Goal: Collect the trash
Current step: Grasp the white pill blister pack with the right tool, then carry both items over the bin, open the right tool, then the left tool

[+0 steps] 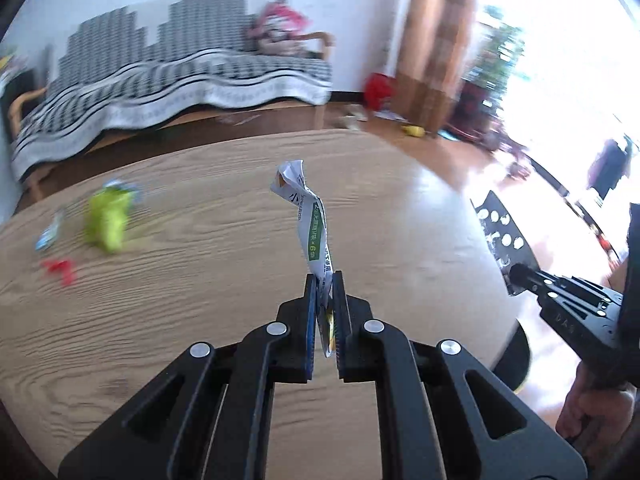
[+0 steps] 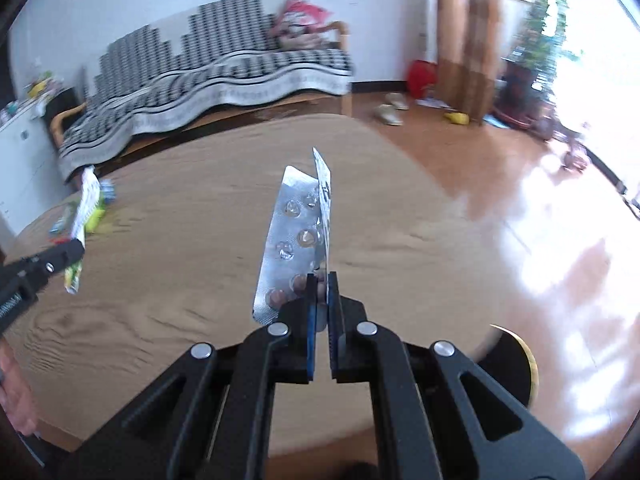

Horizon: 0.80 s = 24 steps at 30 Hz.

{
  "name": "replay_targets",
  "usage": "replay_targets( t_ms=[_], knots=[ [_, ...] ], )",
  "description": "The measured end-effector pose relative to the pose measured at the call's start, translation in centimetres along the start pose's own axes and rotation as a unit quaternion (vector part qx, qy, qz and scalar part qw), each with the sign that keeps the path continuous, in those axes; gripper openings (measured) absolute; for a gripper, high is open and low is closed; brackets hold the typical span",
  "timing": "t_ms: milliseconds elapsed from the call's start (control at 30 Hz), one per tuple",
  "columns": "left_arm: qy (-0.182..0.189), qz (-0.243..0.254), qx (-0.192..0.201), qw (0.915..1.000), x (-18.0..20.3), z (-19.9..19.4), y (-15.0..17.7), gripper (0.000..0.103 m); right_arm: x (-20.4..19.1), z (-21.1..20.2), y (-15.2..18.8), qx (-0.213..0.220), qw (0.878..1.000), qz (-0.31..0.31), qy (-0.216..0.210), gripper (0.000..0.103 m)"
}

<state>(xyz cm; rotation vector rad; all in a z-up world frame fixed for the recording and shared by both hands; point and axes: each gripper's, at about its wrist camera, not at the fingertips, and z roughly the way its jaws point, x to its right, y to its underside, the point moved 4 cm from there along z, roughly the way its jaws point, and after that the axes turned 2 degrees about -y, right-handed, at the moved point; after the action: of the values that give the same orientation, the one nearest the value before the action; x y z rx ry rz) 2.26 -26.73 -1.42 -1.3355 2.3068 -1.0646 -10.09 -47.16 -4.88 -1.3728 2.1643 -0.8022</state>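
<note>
My left gripper [image 1: 324,280] is shut on a twisted white and green sachet wrapper [image 1: 310,220], which sticks up above the round wooden table [image 1: 200,320]. That wrapper [image 2: 86,204] and the left gripper [image 2: 76,246] also show at the left edge of the right wrist view. My right gripper [image 2: 321,280] is shut on silver blister packs [image 2: 296,236], held up over the table [image 2: 400,240]. From the left wrist view the blister packs [image 1: 502,236] show dark at the right, in the right gripper [image 1: 516,272]. More trash lies on the table's far left: a yellow-green wrapper [image 1: 108,216], a blue wrapper [image 1: 50,232] and a red scrap [image 1: 60,270].
A sofa with a black and white cover [image 1: 160,80] stands behind the table. The wooden floor [image 2: 520,200] to the right is glossy, with shoes [image 2: 390,114], a red bag [image 2: 420,76] and a potted plant [image 2: 532,48]. A person's hand [image 1: 588,412] holds the right gripper.
</note>
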Motion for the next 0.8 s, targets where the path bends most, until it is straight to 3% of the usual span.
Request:
replay_targets(
  t_ms=[167, 400, 633, 800],
  knots=[
    [0.059, 0.046, -0.001, 0.9972, 8.4, 1.3, 0.4, 0.007, 9.1, -1.7, 3.2, -0.008, 0.997, 0.06, 0.038, 0.005],
    [0.132, 0.108, -0.014, 0.9852, 18.5, 3.3, 2.2, 0.007, 17.9, -2.7, 7.9, -0.041, 0.989, 0.122, 0.077, 0.006],
    [0.146, 0.138, -0.03, 0.979, 22.9, 5.4, 3.2, 0.007, 22.9, -0.5, 11.9, -0.116, 0.973, 0.186, 0.07, 0.006],
    [0.145, 0.146, -0.041, 0.9778, 23.6, 6.8, 3.5, 0.007, 23.9, -0.2, 12.4, -0.128, 0.967, 0.212, 0.056, 0.006]
  ],
)
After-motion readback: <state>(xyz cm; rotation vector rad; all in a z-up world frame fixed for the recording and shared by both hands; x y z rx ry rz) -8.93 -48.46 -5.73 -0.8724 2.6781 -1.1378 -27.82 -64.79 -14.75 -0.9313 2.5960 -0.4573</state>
